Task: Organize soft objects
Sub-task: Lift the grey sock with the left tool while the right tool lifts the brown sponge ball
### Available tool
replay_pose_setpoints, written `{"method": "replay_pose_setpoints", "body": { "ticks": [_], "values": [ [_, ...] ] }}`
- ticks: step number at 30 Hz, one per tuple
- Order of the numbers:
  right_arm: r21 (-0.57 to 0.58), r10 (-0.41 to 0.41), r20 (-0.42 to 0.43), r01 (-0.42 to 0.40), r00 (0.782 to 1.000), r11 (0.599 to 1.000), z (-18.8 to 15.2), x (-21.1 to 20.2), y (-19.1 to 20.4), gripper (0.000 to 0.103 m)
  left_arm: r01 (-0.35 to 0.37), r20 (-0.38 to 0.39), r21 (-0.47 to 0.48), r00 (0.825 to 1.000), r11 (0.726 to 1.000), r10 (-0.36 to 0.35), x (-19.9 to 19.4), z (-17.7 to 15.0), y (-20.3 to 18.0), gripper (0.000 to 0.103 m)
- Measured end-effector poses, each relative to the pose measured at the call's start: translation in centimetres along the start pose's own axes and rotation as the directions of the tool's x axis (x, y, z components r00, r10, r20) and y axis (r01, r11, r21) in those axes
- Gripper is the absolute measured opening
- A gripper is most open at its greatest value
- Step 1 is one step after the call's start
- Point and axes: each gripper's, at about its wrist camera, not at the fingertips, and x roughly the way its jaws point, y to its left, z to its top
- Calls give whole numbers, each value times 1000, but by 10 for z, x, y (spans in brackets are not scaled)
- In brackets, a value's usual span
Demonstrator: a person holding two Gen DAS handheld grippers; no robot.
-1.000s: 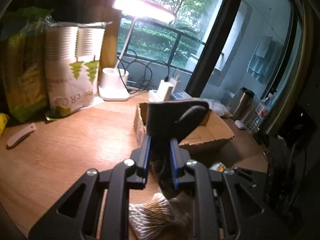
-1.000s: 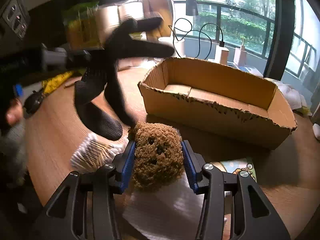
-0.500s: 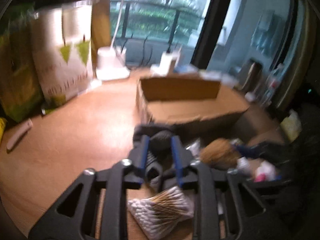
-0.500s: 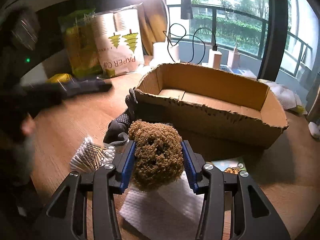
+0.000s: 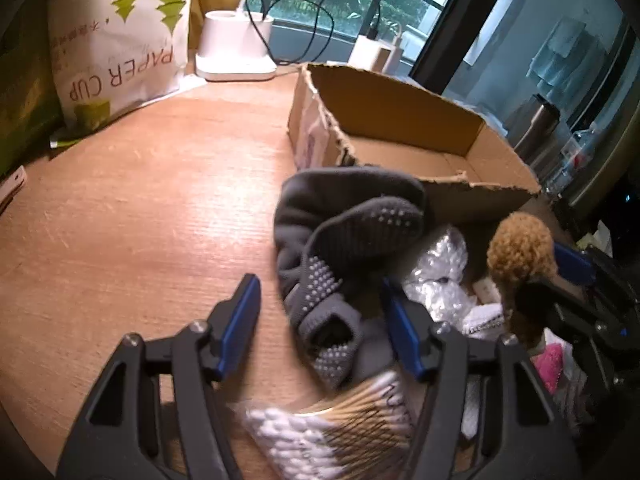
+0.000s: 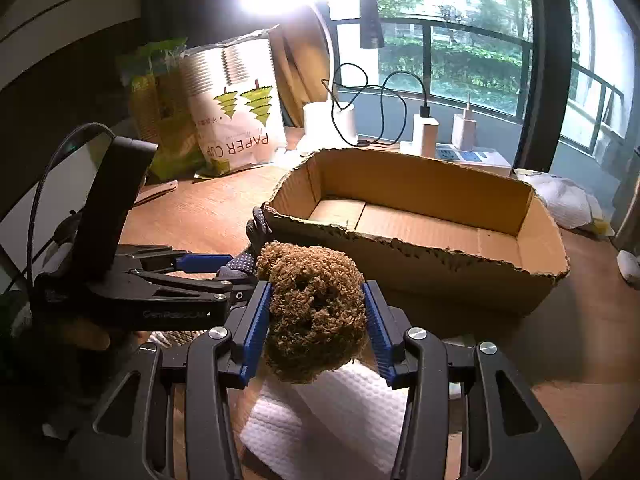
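Observation:
A dark grey dotted glove (image 5: 340,240) lies crumpled on the wooden table against the near wall of an open cardboard box (image 5: 400,96). My left gripper (image 5: 320,320) is open, its blue pads either side of the glove's near end. My right gripper (image 6: 316,320) is shut on a brown curly plush toy (image 6: 316,308), held just above a white paper towel (image 6: 332,424) in front of the box (image 6: 416,252). The toy also shows in the left wrist view (image 5: 520,248). The box is empty inside.
A pack of cotton swabs (image 5: 340,420) lies under my left gripper, clear plastic wrap (image 5: 440,272) beside the glove. A paper cup pack (image 6: 232,112), a green bag (image 6: 160,104), a white lamp base (image 5: 236,48) and chargers (image 6: 426,132) stand at the back.
My left gripper lowered the glove from the air onto the table by the box and opened, letting it go. My right gripper kept its hold on the plush toy.

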Motion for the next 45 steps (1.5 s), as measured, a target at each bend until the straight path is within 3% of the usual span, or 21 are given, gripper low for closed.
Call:
{"method": "replay_pose_setpoints", "body": {
  "ticks": [1, 4, 10, 20, 29, 37, 45],
  "values": [
    [-2, 0, -3, 0, 1000, 1000, 0, 2, 1, 48, 7, -5, 0, 1000, 1000, -7, 0, -1, 2, 37],
    [-6, 1, -22, -1, 1000, 1000, 0, 11, 4, 48, 35, 7, -9, 999, 999, -35, -4, -4, 6, 32],
    [-23, 0, -76, -1, 997, 1000, -4, 33, 13, 48, 78, 81, -13, 994, 997, -77, -33, -3, 7, 30],
    [-22, -20, -109, 18, 994, 1000, -11, 38, 16, 48, 53, 235, 6, 971, 999, -53, -96, 14, 6, 30],
    [-1, -45, 3, 45, 999, 999, -2, -11, 3, 48, 62, 308, 63, 948, 996, -79, -120, 30, -27, 30],
    [42, -94, 121, 90, 988, 995, 9, -66, -37, 48, 78, 305, 92, 947, 993, -102, -104, 45, -69, 31],
    [73, -142, 174, 131, 974, 989, 25, -77, -88, 48, 89, 289, 138, 949, 986, -126, -76, 64, -115, 31]
  ]
}}
